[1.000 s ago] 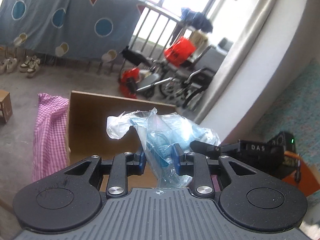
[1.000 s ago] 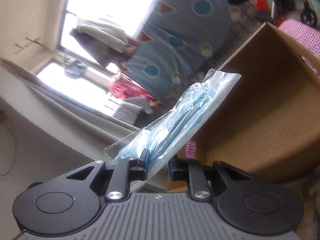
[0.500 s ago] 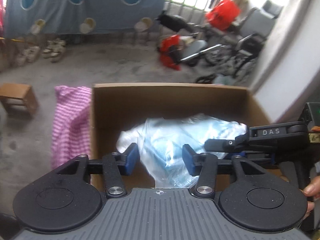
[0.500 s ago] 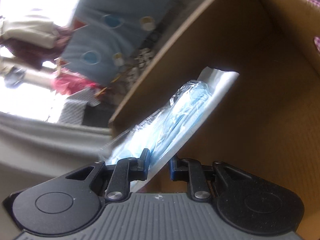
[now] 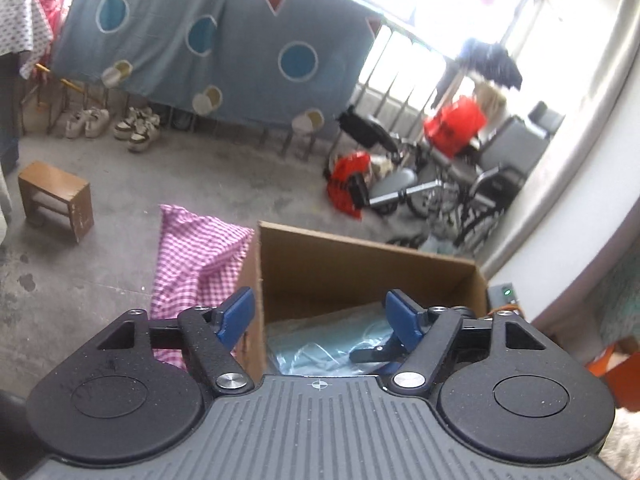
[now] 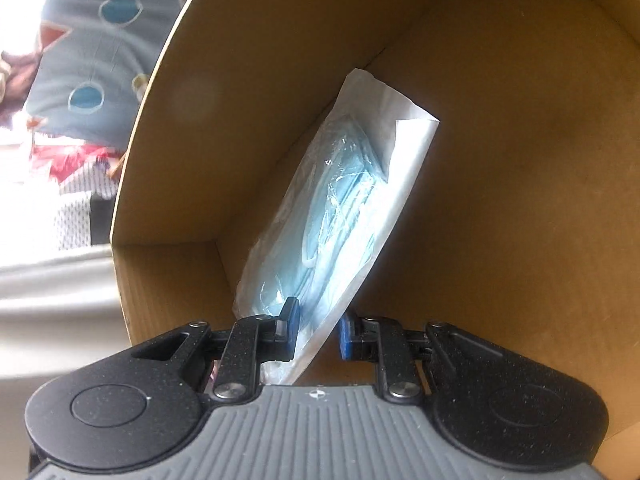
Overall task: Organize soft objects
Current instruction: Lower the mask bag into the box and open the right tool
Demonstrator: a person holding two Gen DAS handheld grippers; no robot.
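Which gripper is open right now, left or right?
The left gripper: its blue fingers are spread wide with nothing between them. The right gripper is inside the cardboard box, its fingers close on either side of the bagged blue masks.

From my left wrist view, the cardboard box sits straight ahead of my left gripper. A checked cloth lies against the box's left side. A small wooden stool stands further left of the box, and a wheelchair is behind it. Inside the box lies the mask packet, with my right gripper inside the box at the packet's near end.
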